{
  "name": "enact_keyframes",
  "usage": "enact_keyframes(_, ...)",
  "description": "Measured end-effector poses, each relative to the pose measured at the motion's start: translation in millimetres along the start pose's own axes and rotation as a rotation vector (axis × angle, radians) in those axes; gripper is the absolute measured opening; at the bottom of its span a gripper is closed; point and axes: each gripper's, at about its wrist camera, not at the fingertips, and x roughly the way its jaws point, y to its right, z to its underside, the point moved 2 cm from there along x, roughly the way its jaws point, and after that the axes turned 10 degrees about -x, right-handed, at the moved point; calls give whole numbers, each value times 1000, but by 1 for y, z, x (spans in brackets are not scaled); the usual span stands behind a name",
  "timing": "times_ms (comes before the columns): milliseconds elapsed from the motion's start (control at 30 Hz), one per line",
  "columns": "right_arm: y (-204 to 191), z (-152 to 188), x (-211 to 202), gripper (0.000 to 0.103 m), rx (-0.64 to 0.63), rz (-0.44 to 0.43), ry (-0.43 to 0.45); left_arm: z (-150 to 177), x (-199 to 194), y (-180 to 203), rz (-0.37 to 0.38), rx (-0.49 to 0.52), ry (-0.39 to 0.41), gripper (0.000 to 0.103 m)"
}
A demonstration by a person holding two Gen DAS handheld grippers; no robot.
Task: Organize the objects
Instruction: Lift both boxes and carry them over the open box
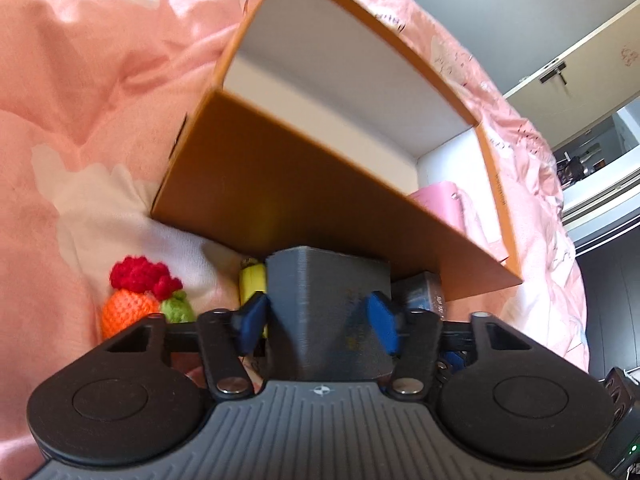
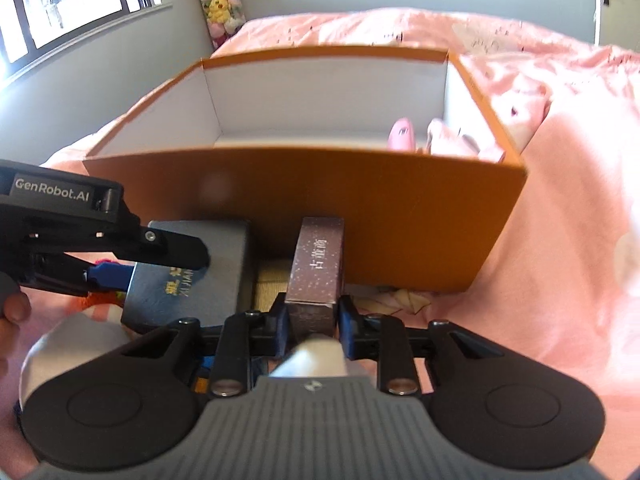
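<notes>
Two tools pinching: left tool [image 1: 318, 322] grey box [image 1: 328, 312], right tool [image 2: 313, 326] brown carton [image 2: 318, 268]

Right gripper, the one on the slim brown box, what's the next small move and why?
Probably lift it straight up. The right gripper has its pads against the slim brown box, which stands in front of the orange box, whose near wall rises above it and must be cleared first.

My right gripper [image 2: 311, 316] pinches a slim brown speckled cardboard box [image 2: 318, 266]. Straight ahead stands an open orange cardboard box with white inside [image 2: 400, 216]. To my left, the left gripper [image 2: 160, 260] clasps a dark grey box [image 2: 200, 276].
</notes>
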Motion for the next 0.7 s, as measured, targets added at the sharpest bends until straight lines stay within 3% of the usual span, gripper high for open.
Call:
enact_keyframes(67, -2, -3, -10, 25, -8, 15, 32, 1, -9, 4, 12, 20, 21, 47)
enact_keyframes(133, 0, -11, -17, 24, -17, 33, 66, 4, -18, 9, 6, 47, 46, 44)
enact_keyframes(367, 4, -35, -73, 24, -7, 70, 168, 10, -47, 36, 15, 175, 125, 43)
enact_keyframes(533, 22, -53, -98, 24, 99, -18, 61, 19, -60, 63, 22, 256, 118, 43)
enact_keyframes(700, 32, -40, -118, 24, 230, -122, -73, 43, -62, 77, -22, 344, 75, 43)
